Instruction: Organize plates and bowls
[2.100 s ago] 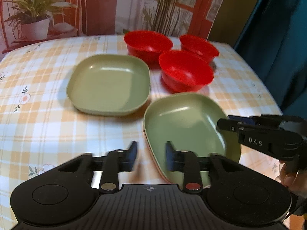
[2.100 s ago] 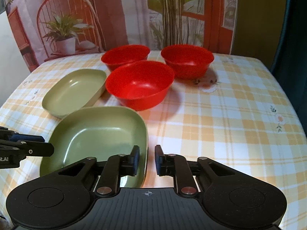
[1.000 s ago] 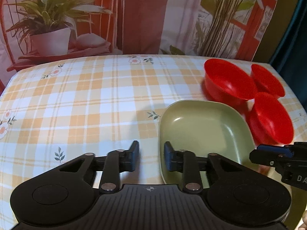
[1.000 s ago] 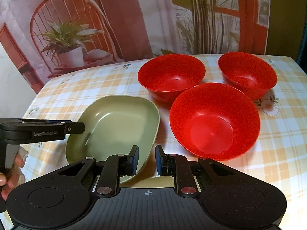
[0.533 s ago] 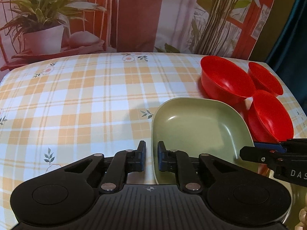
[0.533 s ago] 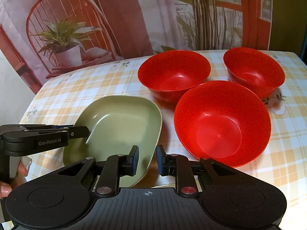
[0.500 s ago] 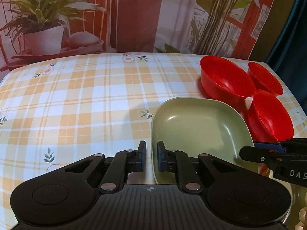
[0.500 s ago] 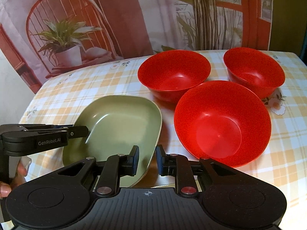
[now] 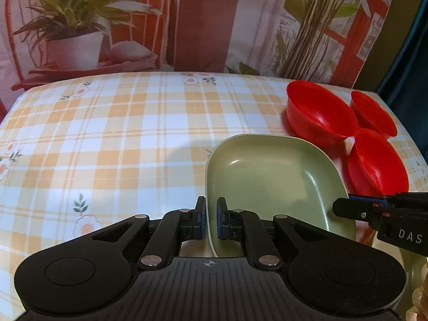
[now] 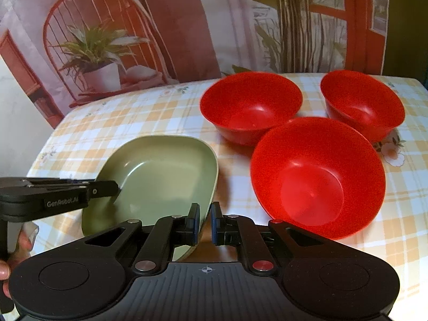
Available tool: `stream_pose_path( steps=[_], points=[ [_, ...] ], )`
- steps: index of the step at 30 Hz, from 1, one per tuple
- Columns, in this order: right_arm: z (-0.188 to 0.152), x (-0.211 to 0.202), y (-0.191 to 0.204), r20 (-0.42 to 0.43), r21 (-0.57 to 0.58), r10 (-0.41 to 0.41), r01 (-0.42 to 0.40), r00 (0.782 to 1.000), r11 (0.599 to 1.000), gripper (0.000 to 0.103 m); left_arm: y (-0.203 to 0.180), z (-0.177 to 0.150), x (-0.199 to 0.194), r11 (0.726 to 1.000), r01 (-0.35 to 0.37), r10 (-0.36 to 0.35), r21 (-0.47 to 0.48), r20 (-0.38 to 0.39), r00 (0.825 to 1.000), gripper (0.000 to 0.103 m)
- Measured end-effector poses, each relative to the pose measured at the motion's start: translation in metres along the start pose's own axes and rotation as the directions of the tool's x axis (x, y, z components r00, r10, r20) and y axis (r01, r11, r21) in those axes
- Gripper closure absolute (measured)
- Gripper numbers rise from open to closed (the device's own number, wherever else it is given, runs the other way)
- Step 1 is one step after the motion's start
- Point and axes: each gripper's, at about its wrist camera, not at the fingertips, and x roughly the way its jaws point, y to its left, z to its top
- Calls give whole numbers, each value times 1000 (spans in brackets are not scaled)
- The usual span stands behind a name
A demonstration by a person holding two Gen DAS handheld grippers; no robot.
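Now my left gripper (image 9: 211, 218) and right gripper (image 10: 205, 223) both pinch the plate (image 9: 267, 176); three bowls (image 10: 318, 176) remain unstacked.

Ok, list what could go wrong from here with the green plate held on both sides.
1. The left gripper and right gripper each pinch only the thin rim of the green plate; it may slip or tip if they move unevenly.
2. The nearest red bowl sits close beside the plate's edge, so a sideways swing could knock it into the two red bowls behind.
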Motion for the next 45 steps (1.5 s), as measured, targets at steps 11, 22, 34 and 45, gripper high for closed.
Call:
stream_pose_path(
  steps=[11, 22, 34, 45],
  points=[
    [7, -44, 9, 81, -68, 50, -45, 995, 997, 95, -11, -16, -67, 993, -7, 17, -121, 83, 996, 94],
    [-7, -94, -18, 127, -88, 62, -51, 990, 995, 95, -51, -36, -105, 991, 46, -34, -125, 93, 995, 94],
    [-38, -119, -50, 110, -102, 43, -32, 993, 994, 93, -89, -59, -108, 993, 66, -62, -99, 38, 997, 93],
    [-57, -128, -83, 98, -72, 25, -18, 995, 997, 92, -118, -70, -94, 996, 78, -79, -51, -24, 997, 92]
  ],
)
